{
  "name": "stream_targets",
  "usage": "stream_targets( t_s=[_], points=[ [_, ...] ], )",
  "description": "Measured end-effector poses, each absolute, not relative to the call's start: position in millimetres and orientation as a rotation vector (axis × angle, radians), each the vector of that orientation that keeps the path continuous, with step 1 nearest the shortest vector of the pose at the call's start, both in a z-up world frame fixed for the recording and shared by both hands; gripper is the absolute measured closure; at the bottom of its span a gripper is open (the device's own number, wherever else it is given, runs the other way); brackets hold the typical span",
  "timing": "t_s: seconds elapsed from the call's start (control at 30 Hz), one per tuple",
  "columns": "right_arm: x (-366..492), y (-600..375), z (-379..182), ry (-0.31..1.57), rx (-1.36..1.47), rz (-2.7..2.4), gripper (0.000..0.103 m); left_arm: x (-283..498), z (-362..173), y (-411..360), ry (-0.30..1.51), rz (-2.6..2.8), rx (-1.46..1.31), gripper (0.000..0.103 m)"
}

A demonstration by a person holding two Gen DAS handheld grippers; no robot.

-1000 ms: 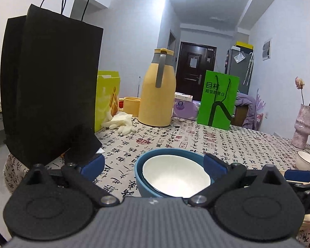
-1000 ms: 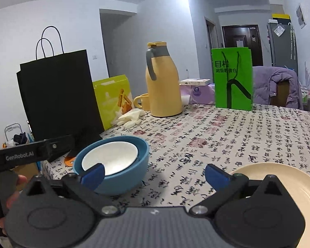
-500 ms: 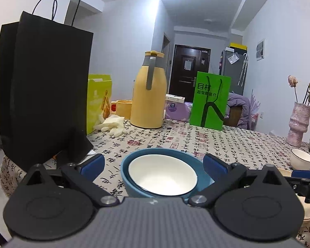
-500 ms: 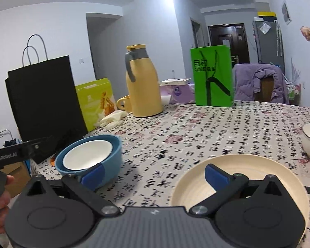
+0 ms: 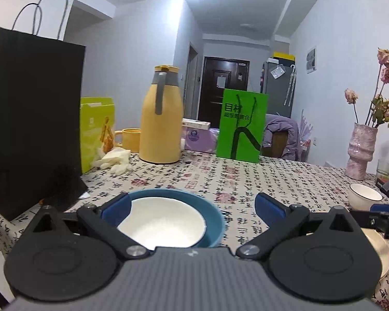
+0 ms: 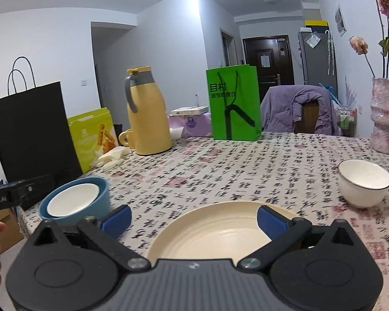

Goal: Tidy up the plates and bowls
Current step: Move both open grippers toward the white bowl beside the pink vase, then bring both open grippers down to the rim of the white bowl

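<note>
A white bowl (image 5: 160, 226) sits nested inside a blue bowl (image 5: 212, 217) near the counter's left front corner. The left gripper (image 5: 192, 207) hovers over them, jaws wide open and holding nothing; its left pad overlaps the blue rim in view, and contact cannot be judged. To the right, a cream plate (image 6: 215, 229) lies flat near the front edge, with the right gripper (image 6: 193, 219) above it, jaws spread wide and empty. The gripper body hides the plate's near rim. A small white bowl (image 6: 364, 182) stands apart from the plate, toward the right edge.

The middle of the patterned counter (image 6: 246, 171) is open. Along the left and back stand a black bag (image 5: 31, 119), a yellow-green box (image 5: 97, 132), a yellow jug (image 5: 160, 115) and a green bag (image 6: 233, 103). A pink vase (image 6: 385, 116) stands at the right edge, its flowers partly cut off by the frame.
</note>
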State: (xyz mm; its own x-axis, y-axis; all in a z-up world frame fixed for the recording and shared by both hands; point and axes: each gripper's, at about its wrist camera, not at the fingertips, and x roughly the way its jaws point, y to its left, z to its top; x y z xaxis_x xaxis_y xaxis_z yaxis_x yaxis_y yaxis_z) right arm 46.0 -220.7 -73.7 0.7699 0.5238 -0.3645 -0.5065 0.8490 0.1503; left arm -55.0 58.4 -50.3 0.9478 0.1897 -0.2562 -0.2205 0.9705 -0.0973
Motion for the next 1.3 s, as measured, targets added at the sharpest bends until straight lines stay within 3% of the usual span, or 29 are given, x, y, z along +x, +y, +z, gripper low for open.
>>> stream_targets(
  t_s=[1.3],
  points=[
    [135, -301, -36, 0.356, -0.009, 0.551, 0.0, 52, -19, -33, 0.306, 0.137, -0.116, 0.0]
  ],
)
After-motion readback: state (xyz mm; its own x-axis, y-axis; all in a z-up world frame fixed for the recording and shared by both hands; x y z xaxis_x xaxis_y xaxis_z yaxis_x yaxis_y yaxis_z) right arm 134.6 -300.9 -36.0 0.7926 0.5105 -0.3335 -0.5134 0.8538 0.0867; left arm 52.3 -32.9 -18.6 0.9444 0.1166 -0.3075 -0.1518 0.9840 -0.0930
